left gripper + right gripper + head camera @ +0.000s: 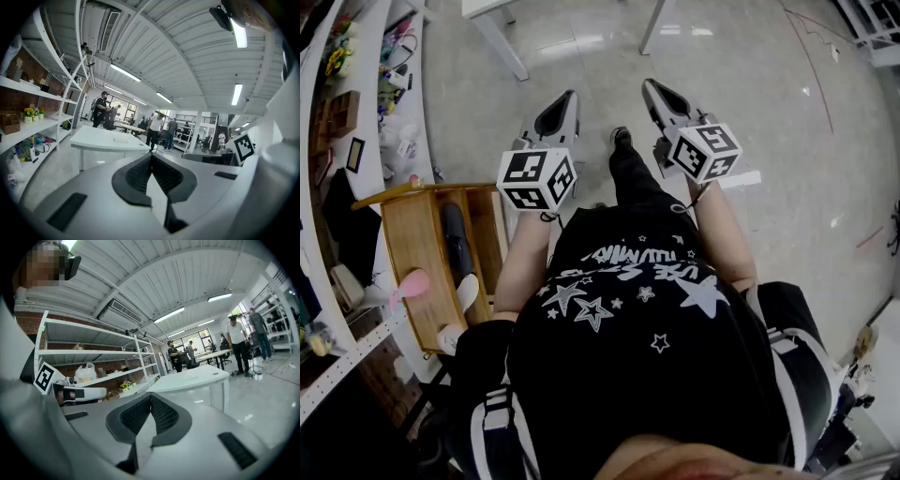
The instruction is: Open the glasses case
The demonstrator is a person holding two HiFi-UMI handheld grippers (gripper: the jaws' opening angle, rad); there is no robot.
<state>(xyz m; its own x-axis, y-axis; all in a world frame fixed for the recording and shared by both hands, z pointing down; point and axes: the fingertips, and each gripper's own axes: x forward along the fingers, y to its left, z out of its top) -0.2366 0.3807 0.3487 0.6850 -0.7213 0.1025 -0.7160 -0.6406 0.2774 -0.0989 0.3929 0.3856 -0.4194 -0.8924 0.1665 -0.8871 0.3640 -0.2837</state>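
Both grippers are held out level in front of the person, over bare floor. My left gripper (571, 95) is shut with nothing between its pads; in the left gripper view its jaws (151, 157) meet at the tip. My right gripper (650, 85) is shut and empty too, its jaws (150, 397) closed together. A dark oblong thing (456, 240), possibly the glasses case, lies on a wooden table (412, 246) at the person's left, well behind and below both grippers. I cannot tell whether it is the case.
A pink object (413, 283) and two white items (467, 292) also lie on the wooden table. White shelving (366, 112) runs along the left. A white table (108, 139) stands ahead, with people beyond it (154, 130).
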